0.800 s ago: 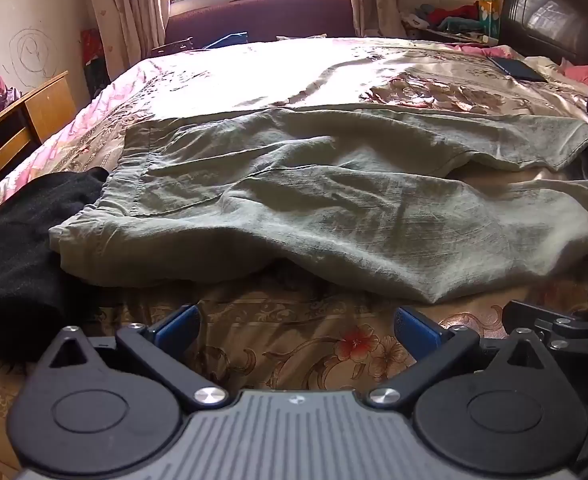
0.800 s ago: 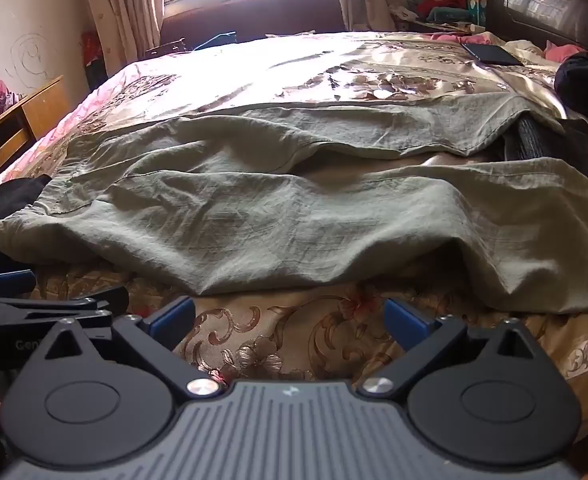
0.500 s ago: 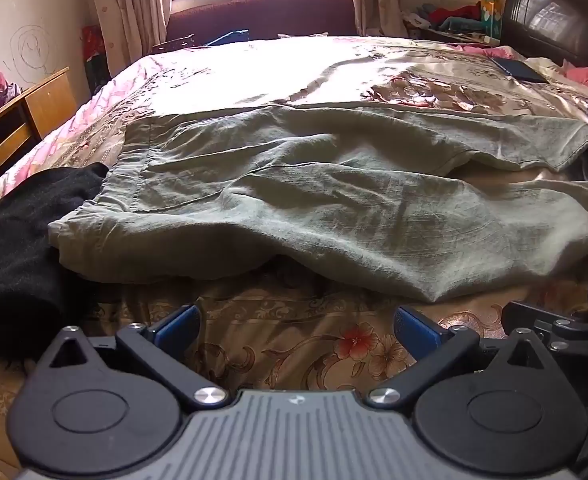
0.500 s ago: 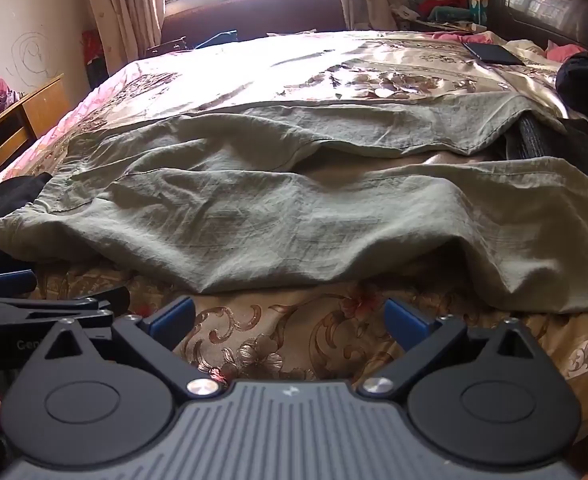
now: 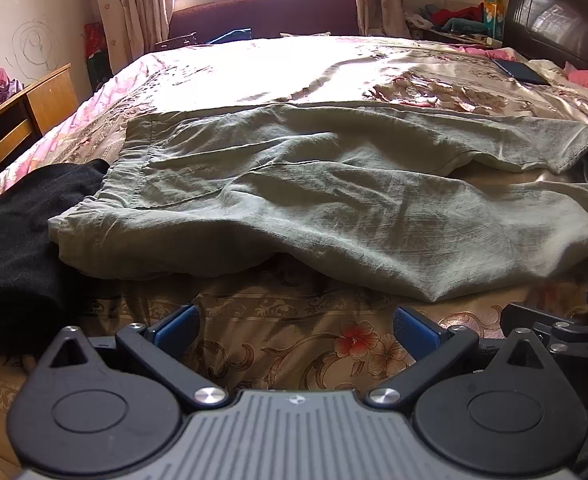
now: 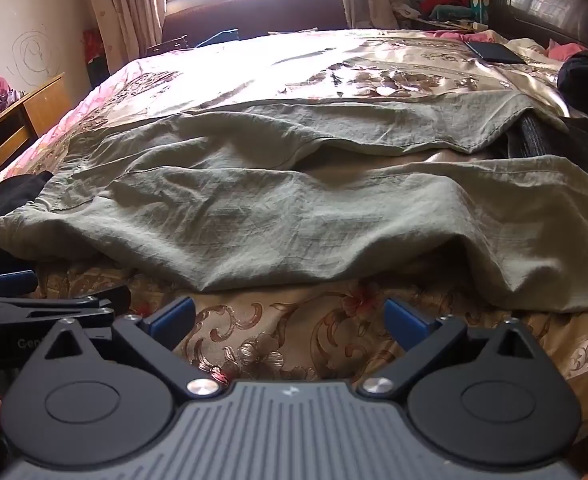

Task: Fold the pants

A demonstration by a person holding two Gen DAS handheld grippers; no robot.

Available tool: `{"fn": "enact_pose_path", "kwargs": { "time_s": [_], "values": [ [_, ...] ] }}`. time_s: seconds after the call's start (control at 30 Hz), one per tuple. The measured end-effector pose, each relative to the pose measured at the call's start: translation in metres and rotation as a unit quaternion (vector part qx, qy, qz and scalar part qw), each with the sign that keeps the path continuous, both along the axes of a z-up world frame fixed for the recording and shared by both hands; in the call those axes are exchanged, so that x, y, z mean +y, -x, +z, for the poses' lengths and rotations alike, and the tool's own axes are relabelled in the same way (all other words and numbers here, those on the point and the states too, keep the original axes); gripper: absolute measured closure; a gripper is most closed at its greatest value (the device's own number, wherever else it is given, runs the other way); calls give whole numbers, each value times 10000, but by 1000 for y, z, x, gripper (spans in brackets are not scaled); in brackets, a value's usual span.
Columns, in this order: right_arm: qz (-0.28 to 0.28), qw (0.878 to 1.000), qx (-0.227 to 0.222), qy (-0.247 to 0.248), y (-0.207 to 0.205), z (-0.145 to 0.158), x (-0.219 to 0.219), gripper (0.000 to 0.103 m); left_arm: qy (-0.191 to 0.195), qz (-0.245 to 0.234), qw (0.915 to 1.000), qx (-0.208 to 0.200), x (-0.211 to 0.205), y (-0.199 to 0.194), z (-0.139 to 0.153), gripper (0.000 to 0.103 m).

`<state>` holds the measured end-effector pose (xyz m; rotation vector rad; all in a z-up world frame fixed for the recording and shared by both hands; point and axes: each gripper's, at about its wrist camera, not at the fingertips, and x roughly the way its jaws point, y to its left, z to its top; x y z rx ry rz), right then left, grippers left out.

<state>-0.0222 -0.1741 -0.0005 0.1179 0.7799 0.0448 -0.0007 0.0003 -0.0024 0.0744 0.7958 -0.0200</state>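
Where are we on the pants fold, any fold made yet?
Done: only the layout. The olive pants lie spread across the bed, waistband by the black garment, both legs apart and unfolded. In hand: nothing; left gripper and right gripper are open, short of the near edge. Left: grasping the near leg and every fold.

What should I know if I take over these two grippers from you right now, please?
Left gripper: open, nothing between its fingers, just short of the near edge of the pants.
Right gripper: open, empty, beside it.
Pants: olive-green, spread across the bedspread, waistband to the left against a black garment, both legs running right, wrinkled, with a gap between them.
Done: pants laid out, no fold yet.
Left: the whole fold; bringing one leg over the other looks like a sensible start.
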Motion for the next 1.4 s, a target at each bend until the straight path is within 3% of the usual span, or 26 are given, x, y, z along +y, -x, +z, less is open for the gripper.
{"fn": "enact_pose_path", "kwargs": {
  "time_s": [1.4],
  "values": [
    [6,10000,13,-3,0,0,0,4,56,38,10000,23,1,0,-1,0]
  ]
}}
